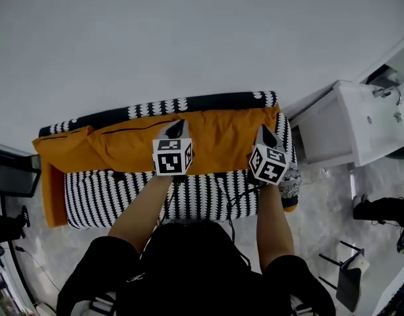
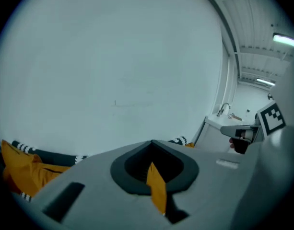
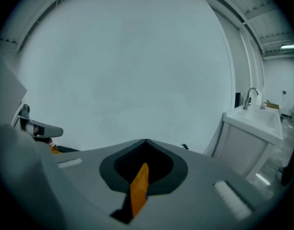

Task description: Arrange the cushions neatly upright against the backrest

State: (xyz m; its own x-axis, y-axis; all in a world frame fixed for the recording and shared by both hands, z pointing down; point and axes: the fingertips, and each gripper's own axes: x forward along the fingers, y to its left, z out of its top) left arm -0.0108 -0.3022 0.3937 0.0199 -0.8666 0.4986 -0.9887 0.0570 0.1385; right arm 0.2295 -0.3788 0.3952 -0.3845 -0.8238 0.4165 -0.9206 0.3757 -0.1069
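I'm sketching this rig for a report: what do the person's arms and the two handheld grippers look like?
The left gripper and right gripper have grey shells that taper to dark-lined jaws. Each carries a white cube printed with black square markers. Thin black cables run back from them. The person wears a black short-sleeved top, forearms bare.

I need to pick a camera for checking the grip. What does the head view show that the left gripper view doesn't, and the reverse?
Head view only: the whole patterned sofa, the person's arms, and the orange cushion across its full width. Left gripper view only: the jaws of the left tool, shut on a fold of the cushion's fabric, plus ceiling lights. Both: the cushion, the right tool, the white sink cabinet and the pale wall.
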